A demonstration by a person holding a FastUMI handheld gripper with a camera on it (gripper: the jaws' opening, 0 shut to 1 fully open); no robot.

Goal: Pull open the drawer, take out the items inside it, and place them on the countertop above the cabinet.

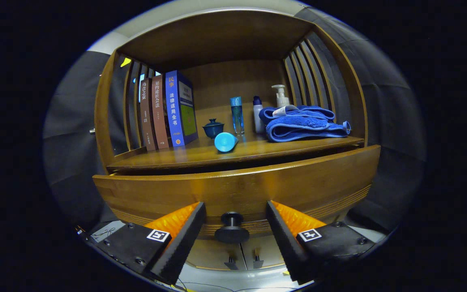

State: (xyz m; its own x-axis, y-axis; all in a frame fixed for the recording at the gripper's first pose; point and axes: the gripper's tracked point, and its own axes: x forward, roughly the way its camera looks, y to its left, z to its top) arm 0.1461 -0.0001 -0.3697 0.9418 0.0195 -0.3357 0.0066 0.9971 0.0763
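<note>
Wooden cabinet (233, 105): drawer (237, 190) knob (232, 229) between spread gripper (235, 221) fingers, untouched.

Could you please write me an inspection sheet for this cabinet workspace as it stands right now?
Surface: wooden countertop above the drawer, bare at its front edge.
Job's things: drawer front visible; dark knob between the fingers, untouched; contents hidden.
Clutter: three upright books, lidded blue cup, light-blue tube lying down, tall blue bottle, pump bottle, folded blue towel.
Grippers: tongs open, straddling the knob.
Cables: thin wires on the floor beside one finger.
Surroundings: slatted cabinet sides, lower cabinet doors below.
</note>
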